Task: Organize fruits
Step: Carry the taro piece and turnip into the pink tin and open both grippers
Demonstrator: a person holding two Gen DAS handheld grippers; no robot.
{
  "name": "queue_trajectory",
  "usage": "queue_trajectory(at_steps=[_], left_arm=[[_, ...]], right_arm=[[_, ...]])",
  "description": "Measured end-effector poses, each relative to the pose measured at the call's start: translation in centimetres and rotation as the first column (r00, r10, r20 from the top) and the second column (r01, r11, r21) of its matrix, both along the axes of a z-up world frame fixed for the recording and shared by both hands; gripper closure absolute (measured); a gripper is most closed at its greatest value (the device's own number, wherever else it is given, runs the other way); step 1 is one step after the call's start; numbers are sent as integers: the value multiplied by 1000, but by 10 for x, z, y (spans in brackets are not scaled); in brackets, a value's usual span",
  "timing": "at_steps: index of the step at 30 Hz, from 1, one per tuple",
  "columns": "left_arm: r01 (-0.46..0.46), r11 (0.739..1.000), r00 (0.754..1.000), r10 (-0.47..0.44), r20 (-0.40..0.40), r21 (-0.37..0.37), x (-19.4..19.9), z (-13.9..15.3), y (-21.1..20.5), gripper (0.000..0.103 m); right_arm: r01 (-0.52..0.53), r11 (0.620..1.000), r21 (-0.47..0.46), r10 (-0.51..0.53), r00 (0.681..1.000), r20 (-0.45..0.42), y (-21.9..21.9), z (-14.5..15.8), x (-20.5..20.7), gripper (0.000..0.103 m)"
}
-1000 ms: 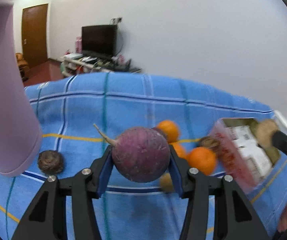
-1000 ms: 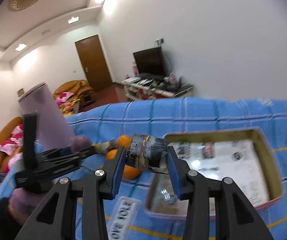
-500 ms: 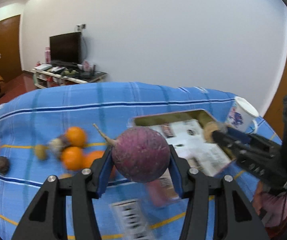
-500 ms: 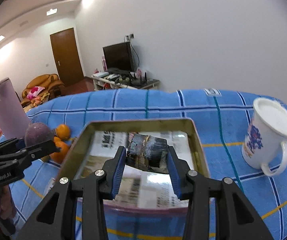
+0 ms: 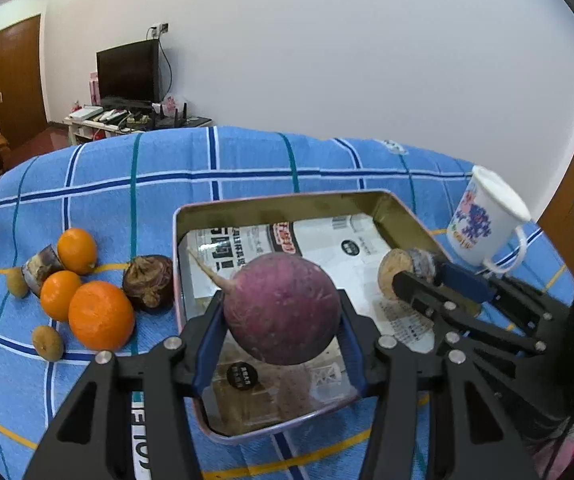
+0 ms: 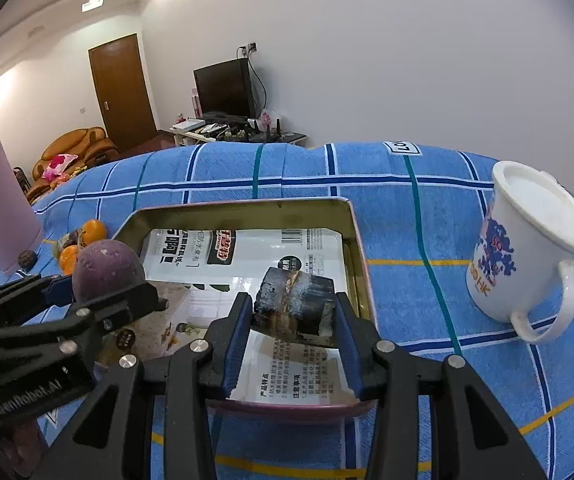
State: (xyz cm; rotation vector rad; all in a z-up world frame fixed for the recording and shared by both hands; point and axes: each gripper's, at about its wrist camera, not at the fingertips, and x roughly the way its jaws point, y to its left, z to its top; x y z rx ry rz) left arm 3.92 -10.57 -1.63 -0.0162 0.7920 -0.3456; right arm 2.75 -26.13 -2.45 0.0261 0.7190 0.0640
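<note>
My left gripper is shut on a round purple radish and holds it over the near left part of a metal tin tray lined with printed paper. My right gripper is shut on a dark cut root chunk and holds it over the tray's near right part. Each gripper shows in the other view: the right one, the left one. Three oranges, a dark wrinkled fruit and small brown fruits lie on the blue cloth left of the tray.
A white mug with blue print stands right of the tray; it also shows in the left wrist view. A tall pink cylinder stands at far left beyond the fruit pile. The blue checked cloth covers the table.
Both grippers have swung from the fruit pile to over the tray, still holding the radish and the root chunk. They now sit lower and closer to the tray's lining.
</note>
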Motion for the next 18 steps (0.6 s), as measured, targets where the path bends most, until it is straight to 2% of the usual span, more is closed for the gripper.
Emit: queue_trajectory(at_steps=[7,18], left_arm=[[8,999,1000,-9,19,49,-1,-5,-10,50],[6,1000,1000,-6,28,31,0,-5,-10,49]], right_arm=[[-6,999,-37,6,1000,-7,8,-3,2,60],[1,1000,-4,-1,1000,1,5,-1,0,59]])
